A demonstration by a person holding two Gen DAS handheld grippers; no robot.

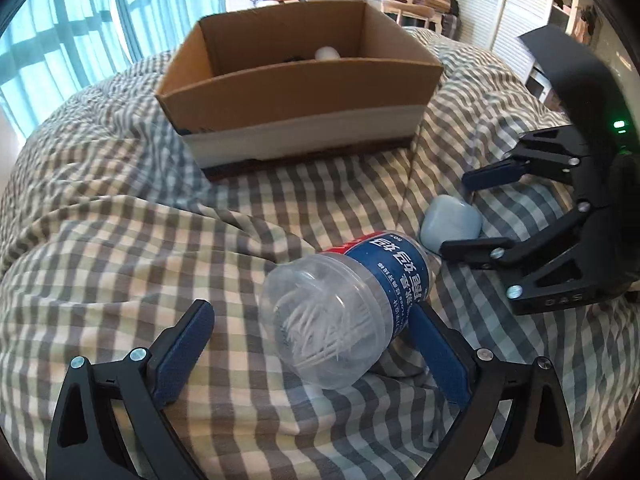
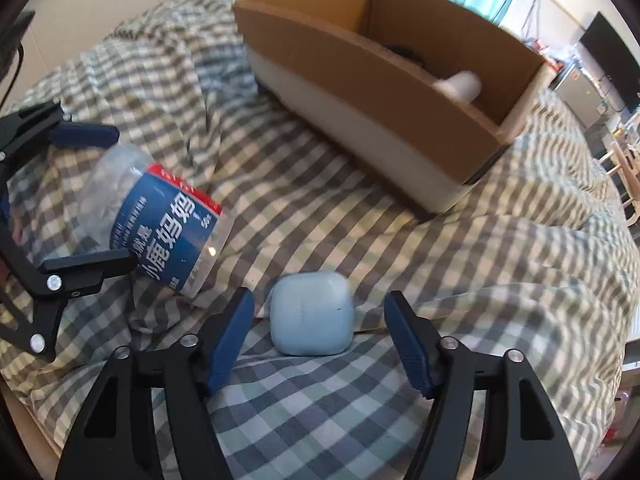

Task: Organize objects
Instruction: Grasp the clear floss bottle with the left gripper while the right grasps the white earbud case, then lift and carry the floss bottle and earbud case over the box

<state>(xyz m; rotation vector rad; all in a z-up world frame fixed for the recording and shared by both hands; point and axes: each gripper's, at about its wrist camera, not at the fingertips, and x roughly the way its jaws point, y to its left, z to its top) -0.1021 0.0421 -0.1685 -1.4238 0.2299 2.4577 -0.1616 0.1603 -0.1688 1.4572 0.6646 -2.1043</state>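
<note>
A clear plastic jar (image 1: 344, 312) with a blue label, holding white sticks, lies on its side on the checked bedcover. My left gripper (image 1: 308, 320) is open with the jar between its fingers; it also shows in the right wrist view (image 2: 88, 196) around the jar (image 2: 160, 220). A pale blue earbud case (image 2: 311, 313) lies between the open fingers of my right gripper (image 2: 320, 316). In the left wrist view the case (image 1: 450, 222) sits between the right gripper's fingers (image 1: 468, 212). An open cardboard box (image 1: 296, 92) stands behind, holding a white object (image 1: 327, 53).
The checked bedcover (image 1: 120, 240) is rumpled, with folds around the objects. The box (image 2: 384, 92) also shows in the right wrist view. Curtained windows, a desk and cupboards stand beyond the bed.
</note>
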